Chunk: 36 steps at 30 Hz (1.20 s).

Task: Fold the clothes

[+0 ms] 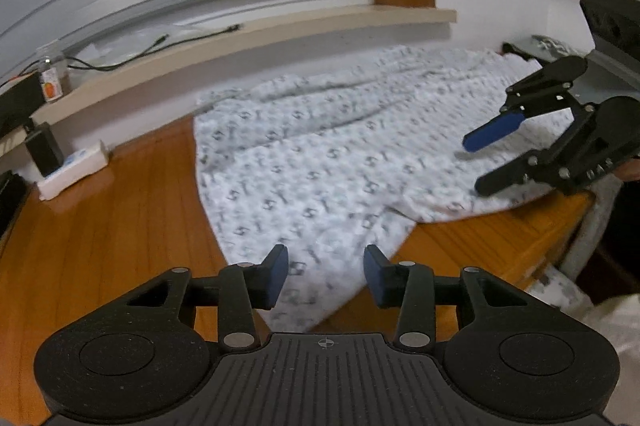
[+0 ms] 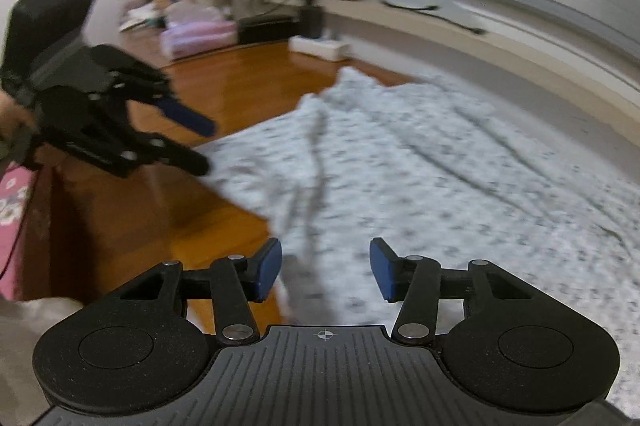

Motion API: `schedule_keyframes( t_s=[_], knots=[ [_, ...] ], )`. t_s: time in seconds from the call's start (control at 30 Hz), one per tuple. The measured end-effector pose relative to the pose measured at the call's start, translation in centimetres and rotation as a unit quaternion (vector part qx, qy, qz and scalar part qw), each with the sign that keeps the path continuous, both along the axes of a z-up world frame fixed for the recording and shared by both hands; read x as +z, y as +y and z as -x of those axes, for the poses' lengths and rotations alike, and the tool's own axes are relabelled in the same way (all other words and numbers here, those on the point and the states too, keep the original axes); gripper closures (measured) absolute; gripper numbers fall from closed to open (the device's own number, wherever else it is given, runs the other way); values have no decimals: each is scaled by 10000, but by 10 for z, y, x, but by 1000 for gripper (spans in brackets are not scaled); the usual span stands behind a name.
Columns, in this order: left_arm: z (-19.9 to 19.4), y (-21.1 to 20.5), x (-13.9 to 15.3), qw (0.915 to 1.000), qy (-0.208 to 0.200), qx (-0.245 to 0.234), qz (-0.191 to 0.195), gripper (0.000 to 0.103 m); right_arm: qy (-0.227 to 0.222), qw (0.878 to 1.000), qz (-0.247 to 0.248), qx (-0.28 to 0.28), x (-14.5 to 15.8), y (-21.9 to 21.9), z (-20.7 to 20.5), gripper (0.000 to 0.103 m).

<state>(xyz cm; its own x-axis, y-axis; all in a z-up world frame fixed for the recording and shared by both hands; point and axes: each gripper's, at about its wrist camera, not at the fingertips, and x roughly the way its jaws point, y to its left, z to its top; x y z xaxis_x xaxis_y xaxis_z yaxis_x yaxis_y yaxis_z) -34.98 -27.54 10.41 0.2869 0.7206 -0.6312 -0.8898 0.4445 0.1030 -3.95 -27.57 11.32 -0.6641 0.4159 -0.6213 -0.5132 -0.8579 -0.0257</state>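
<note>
A white garment with a small grey print [image 1: 332, 145] lies spread and wrinkled on the orange wooden table [image 1: 100, 218]. One narrow end of it reaches toward the near edge. My left gripper [image 1: 326, 276] hovers open over that near end, nothing between its blue pads. My right gripper [image 1: 474, 165] comes in from the right, open, just above the cloth's right part. In the right wrist view the garment [image 2: 440, 177] fills the middle and right. There the right gripper [image 2: 326, 268] is open over the cloth's left border, and the left gripper [image 2: 206, 145] hangs open above bare wood.
A pale shelf [image 1: 240, 41] runs along the wall behind the table, with a cable and a small jar [image 1: 52, 77]. A white power strip [image 1: 74, 171] lies at the back left. Boxes and clutter [image 2: 196, 21] stand at the table's far end. The table edge [image 1: 560, 238] drops off at right.
</note>
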Motion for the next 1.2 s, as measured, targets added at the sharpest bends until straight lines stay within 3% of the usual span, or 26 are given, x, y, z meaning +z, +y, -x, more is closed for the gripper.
schedule_keyframes(
  t_s=[0.1,0.23,0.3,0.33,0.37,0.6,0.7,0.8,0.97,1.03,1.2],
  knots=[
    [-4,-3,-8,9999,47,-98,73,55,-115,9997,66,205,-4,-13,7,73],
    [-4,-1,-15,9999,103,-82,107,60,-364,9991,-28,220,-11,-17,9,81],
    [-3,1,-17,9998,125,-83,113,75,-379,9991,-22,175,-12,-14,5,99],
    [-1,1,-17,9998,148,-97,110,91,-301,9994,18,151,-9,-12,2,101],
    [0,2,-17,9997,171,-112,107,101,-223,9997,59,126,-7,-9,-2,102],
    [35,-23,14,9995,253,-206,47,101,483,9975,506,68,17,-1,-26,102],
    [45,-33,20,9987,473,-178,119,100,414,9979,495,40,16,-2,-27,96],
    [49,-33,24,9989,443,-92,106,91,394,9982,456,-3,14,0,-30,79],
    [36,-19,27,9997,243,-78,-66,66,420,9983,325,-228,15,2,-48,60],
    [26,-9,25,9997,144,-131,-114,60,421,9977,251,-458,14,1,-64,57],
    [0,28,19,9996,-103,-207,-159,60,367,9883,68,-1479,3,0,-133,49]
  ],
)
